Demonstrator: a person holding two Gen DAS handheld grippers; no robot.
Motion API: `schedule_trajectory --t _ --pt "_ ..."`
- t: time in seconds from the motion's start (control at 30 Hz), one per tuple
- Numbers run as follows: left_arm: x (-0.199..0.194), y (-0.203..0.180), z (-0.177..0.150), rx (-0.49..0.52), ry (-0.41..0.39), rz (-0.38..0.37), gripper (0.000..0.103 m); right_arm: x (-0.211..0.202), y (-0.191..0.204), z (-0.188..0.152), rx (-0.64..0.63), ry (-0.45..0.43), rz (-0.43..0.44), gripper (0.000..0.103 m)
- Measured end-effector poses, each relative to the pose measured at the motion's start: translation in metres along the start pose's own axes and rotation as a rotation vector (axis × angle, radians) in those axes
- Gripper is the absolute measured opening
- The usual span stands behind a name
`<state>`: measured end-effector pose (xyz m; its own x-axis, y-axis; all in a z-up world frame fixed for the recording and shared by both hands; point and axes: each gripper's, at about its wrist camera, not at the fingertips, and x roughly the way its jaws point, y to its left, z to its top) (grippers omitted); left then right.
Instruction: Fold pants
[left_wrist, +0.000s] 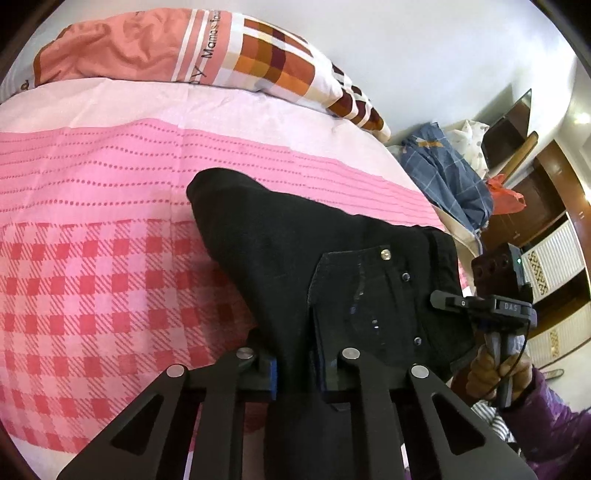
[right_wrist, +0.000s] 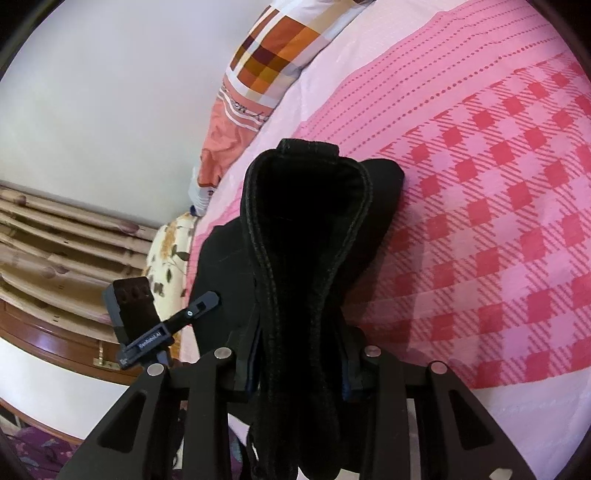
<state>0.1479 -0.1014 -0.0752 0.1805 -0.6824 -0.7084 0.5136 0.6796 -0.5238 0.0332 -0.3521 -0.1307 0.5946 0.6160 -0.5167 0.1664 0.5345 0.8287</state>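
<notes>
Black pants (left_wrist: 314, 251) lie bunched on a pink checked bed sheet (left_wrist: 110, 277), lifted at the near end. A back pocket with rivets faces up in the left wrist view. My left gripper (left_wrist: 297, 373) is shut on a thin fold of the pants beside that pocket. In the right wrist view the pants (right_wrist: 306, 206) show a thick seamed edge looping up between the fingers, and my right gripper (right_wrist: 299, 369) is shut on that thick bundle. The right unit's body (left_wrist: 495, 295) shows at the pants' right edge, held by a hand (left_wrist: 491, 369); its fingertips are hidden behind the cloth.
A patchwork orange pillow (left_wrist: 184, 48) lies at the head of the bed by a white wall. Blue checked clothes (left_wrist: 447, 173) are piled past the bed's right side, near brown wooden furniture (left_wrist: 535, 199). A purple sleeve (left_wrist: 546, 417) is at lower right. The left unit's body (right_wrist: 140, 317) hangs over the bed edge.
</notes>
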Motion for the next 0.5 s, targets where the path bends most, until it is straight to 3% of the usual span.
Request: schedule_trajectory --t 0.5 --pt "-0.032 -0.006 0.005 0.020 -0.070 0.090 0.014 0.028 0.026 0.000 0.028 0.017 0.092 0.031"
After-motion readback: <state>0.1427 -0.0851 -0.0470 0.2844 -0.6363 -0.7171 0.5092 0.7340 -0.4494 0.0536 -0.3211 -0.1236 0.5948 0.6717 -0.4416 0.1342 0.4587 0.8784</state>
